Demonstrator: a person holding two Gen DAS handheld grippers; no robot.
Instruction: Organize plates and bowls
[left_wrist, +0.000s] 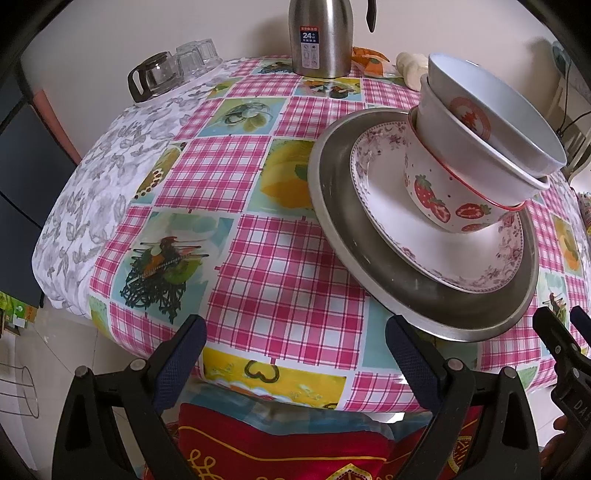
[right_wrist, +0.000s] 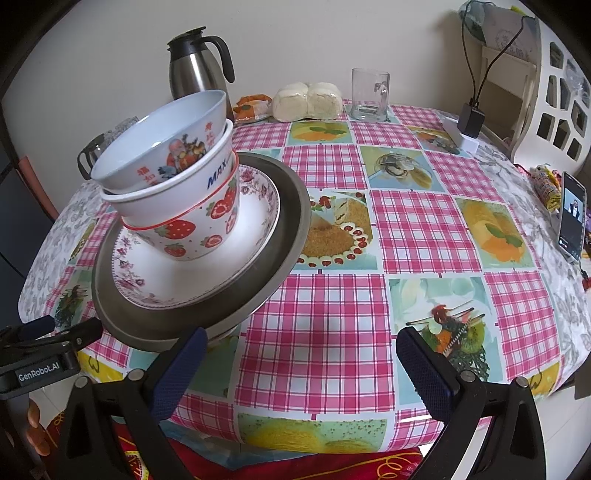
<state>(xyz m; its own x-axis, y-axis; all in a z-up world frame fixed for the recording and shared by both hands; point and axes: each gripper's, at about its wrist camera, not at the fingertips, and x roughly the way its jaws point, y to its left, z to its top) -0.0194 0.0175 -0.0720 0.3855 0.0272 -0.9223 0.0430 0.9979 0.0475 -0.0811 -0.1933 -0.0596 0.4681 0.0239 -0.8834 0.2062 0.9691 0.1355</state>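
One stack of dishes stands on the checked tablecloth. At the bottom is a metal plate, with a floral plate on it. On top of these come a strawberry bowl, a white bowl and a printed bowl. The bowls lean. My left gripper is open at the table's front edge, its right finger just beside the metal plate's rim. My right gripper is also open, with its left finger by the same rim.
At the back stand a steel thermos jug, a glass mug, bagged buns, a glass carafe and upturned glasses. A phone leans at the right. A red cushion lies below the table edge.
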